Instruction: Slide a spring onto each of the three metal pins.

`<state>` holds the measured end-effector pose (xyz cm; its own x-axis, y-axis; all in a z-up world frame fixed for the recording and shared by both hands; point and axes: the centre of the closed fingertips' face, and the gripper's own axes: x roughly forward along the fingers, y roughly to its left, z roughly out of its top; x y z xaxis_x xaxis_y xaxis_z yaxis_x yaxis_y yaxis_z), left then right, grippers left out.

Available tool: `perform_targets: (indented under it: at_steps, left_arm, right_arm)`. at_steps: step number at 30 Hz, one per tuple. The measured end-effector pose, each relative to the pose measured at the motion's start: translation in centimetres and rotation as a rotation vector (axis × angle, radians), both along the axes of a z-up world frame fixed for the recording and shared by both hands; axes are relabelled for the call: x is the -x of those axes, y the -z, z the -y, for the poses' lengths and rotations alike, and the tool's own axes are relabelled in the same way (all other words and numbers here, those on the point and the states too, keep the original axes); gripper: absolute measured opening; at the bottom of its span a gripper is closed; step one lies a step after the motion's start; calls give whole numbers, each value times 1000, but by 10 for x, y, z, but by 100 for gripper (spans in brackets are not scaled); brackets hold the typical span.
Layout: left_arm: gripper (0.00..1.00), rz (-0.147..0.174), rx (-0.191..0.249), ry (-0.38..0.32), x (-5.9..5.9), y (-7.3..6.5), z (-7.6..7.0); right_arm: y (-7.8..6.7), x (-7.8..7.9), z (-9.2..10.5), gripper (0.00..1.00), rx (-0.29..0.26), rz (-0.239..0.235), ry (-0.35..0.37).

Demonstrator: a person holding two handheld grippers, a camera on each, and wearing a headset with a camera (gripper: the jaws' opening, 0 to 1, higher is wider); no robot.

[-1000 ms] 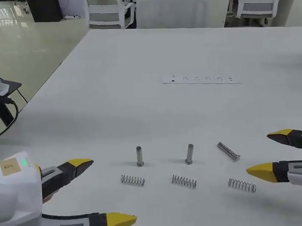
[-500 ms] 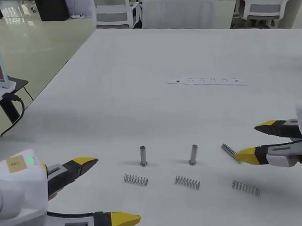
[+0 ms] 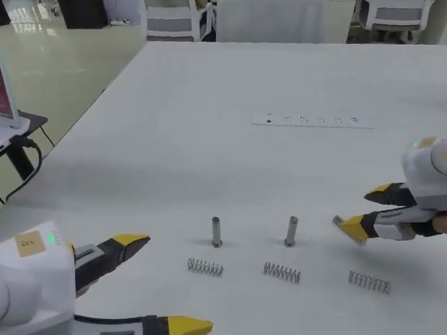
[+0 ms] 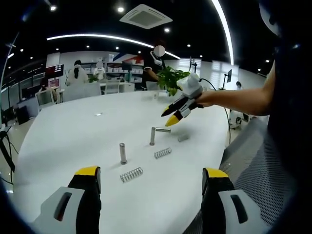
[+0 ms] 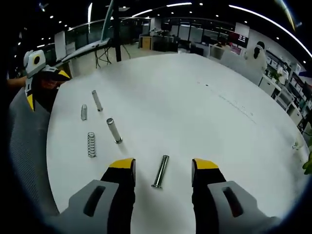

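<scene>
Toppled at the row's right end: a short silver metal pin (image 5: 160, 171), bracketed by the yellow-tipped right gripper (image 5: 163, 165), jaws spread wide, likely to stand it upright. Leftward, two upright silver pins (image 3: 216, 232); nearer, three coiled wire springs (image 3: 281, 272). At near left, the left gripper (image 3: 172, 283), equally wide, holding nothing.

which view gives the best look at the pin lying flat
Right gripper view: the lying pin shows whole and close, on the table between the open right tongs. In the head view the right tongs cover part of it. In the left gripper view it is small and far off.
</scene>
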<state>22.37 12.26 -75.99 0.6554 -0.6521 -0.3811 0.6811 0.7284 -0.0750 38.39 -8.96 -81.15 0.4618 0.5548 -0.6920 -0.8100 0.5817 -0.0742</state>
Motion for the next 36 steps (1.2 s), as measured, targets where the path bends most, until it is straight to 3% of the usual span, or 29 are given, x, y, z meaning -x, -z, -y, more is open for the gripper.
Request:
perform_targets:
  at_steps: [18,36]
  left_arm:
    - [81,-4,4,-5,1,0,-1]
    - [80,-6,10,-10,0,0,-2]
  right_arm:
    - [25,-11,-5,23,107,-56,28]
    - [37,-15,-6,10,151,-109,48]
